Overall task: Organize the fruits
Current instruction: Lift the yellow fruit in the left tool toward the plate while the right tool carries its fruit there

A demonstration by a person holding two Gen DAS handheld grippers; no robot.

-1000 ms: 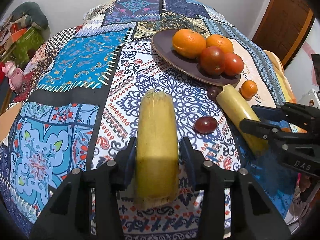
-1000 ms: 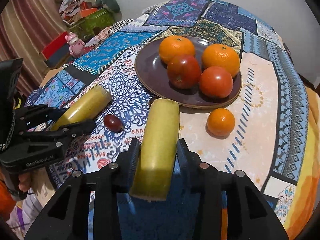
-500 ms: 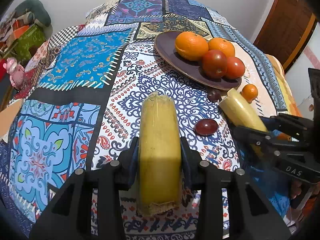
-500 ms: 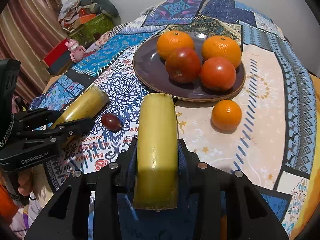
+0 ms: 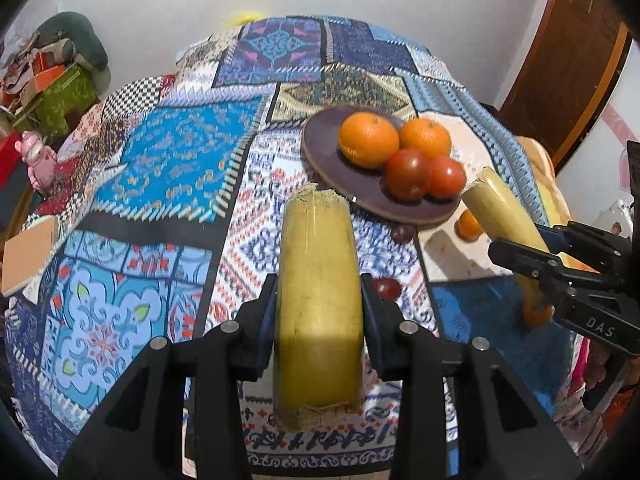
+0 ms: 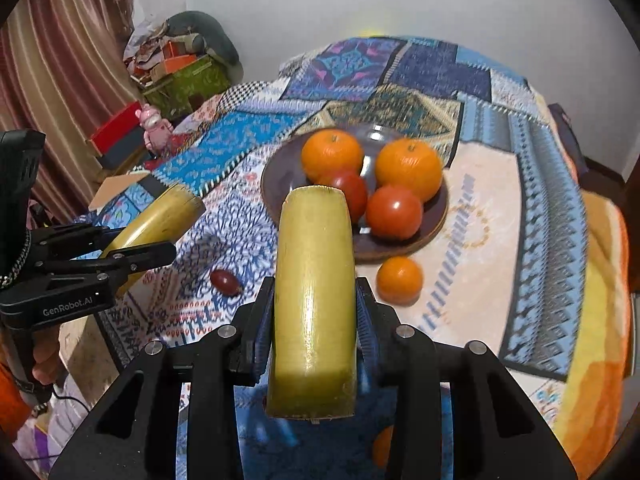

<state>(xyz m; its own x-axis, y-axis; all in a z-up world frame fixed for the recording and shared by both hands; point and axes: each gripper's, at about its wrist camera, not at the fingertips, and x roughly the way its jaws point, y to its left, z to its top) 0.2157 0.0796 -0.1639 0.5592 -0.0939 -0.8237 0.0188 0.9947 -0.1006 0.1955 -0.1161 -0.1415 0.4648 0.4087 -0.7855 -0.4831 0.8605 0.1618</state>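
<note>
Meanwhile, carrying two cut yellow stalks above the table: left gripper (image 5: 319, 312) clamping one stalk (image 5: 318, 300), right gripper (image 6: 314, 312) clamping another (image 6: 314, 300), ideally lowering gently beside the plate (image 6: 434, 232) at twelve o'clock.

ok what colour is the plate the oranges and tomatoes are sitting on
Dark purplish brown; the plate shows best in the right wrist view.

Plate (image 6: 430, 236) holds 4 fruits; small orange (image 6: 399, 280) before it, grape (image 6: 224, 281) left.
</note>
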